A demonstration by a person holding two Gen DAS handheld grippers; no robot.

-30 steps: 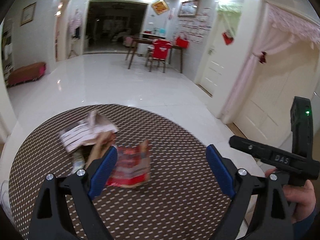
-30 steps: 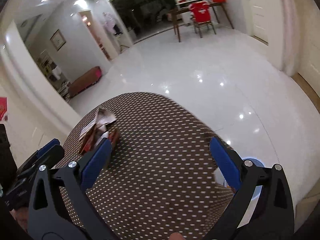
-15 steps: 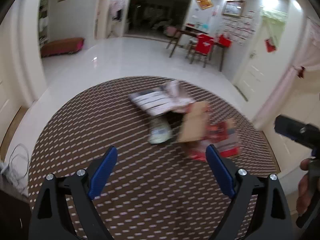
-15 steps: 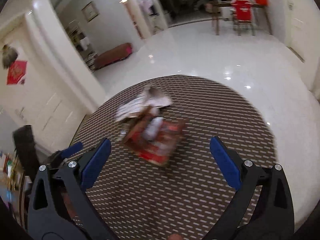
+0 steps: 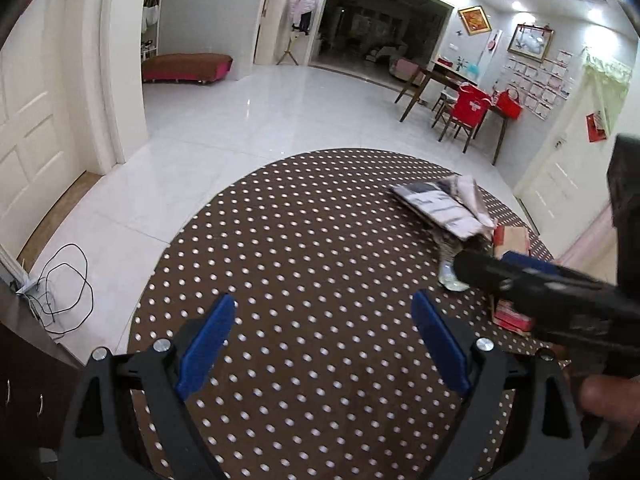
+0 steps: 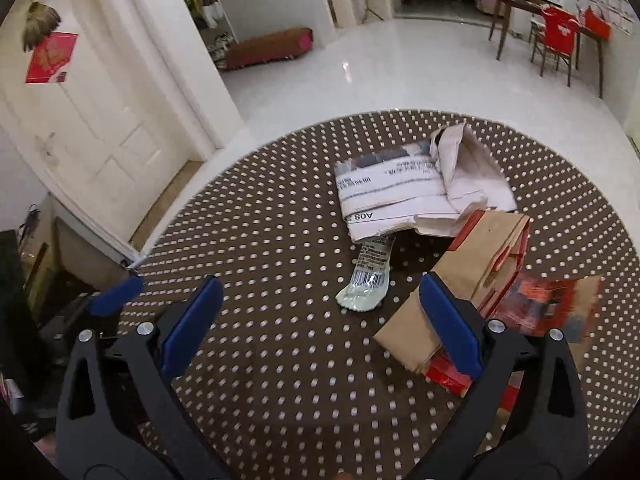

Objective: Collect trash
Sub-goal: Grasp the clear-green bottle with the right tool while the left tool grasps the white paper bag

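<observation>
A pile of trash lies on the round brown dotted table (image 6: pixel 260 360): a crumpled white printed mailer bag (image 6: pixel 408 188), a small clear plastic wrapper with a barcode (image 6: pixel 366 280), a flattened brown paper bag (image 6: pixel 472 276) and a red printed box (image 6: pixel 544 304). My right gripper (image 6: pixel 320 328) is open and empty, just in front of the wrapper, its right finger over the brown bag. My left gripper (image 5: pixel 320 344) is open and empty over bare table, left of the pile; the mailer bag (image 5: pixel 444 204) and wrapper (image 5: pixel 450 276) show at its right, partly hidden by the right gripper's body (image 5: pixel 552 300).
White tiled floor surrounds the table. A dark wooden table with a red-covered chair (image 5: pixel 466 108) stands far back right, a red bench (image 5: pixel 186 66) far left. A black cable (image 5: pixel 60 284) lies on the floor at left. White doors line both sides.
Both views have swung left. The right gripper has moved in closer over the trash pile, and its body now crosses the left wrist view. Both grippers stay open.
</observation>
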